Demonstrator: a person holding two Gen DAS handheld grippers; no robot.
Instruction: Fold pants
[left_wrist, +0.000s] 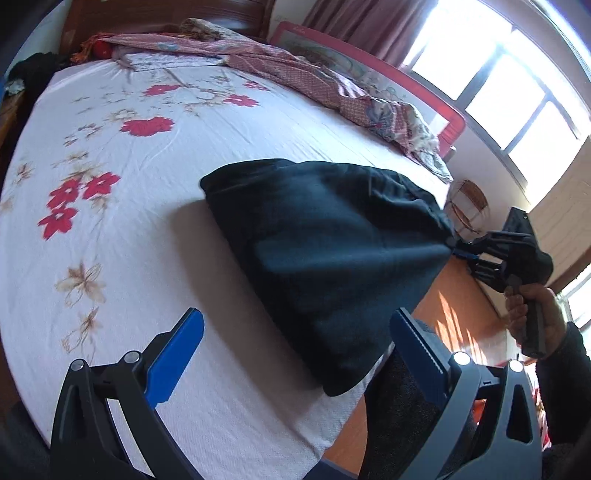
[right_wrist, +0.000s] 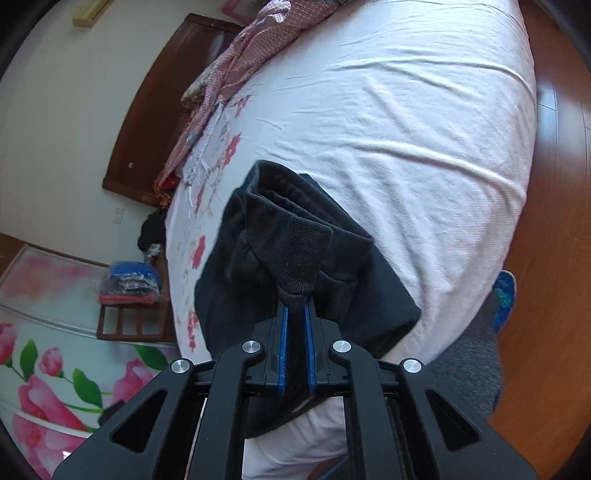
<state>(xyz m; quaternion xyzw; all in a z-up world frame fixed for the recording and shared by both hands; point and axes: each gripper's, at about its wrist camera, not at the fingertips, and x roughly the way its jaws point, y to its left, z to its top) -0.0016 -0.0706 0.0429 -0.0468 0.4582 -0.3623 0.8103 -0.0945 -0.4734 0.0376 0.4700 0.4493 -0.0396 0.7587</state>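
Note:
Dark pants (left_wrist: 325, 251) lie bunched in a folded heap on the white flowered bed sheet (left_wrist: 129, 206), close to the bed's near edge. My left gripper (left_wrist: 295, 332) hovers open just in front of the heap, its blue fingers (left_wrist: 177, 354) wide apart and touching nothing. At the heap's right end, a hand holds my right gripper (left_wrist: 452, 245). In the right wrist view the right gripper (right_wrist: 295, 306) is shut on a ribbed edge of the pants (right_wrist: 299, 258), which rises as a peak from between the pads.
A pink patterned quilt (left_wrist: 295, 70) lies crumpled along the far side of the bed, by a red bed rail (left_wrist: 452, 122). The wooden floor (left_wrist: 461, 317) is beside the bed edge. A stool with stacked clothes (right_wrist: 129, 284) stands by the headboard (right_wrist: 155, 110).

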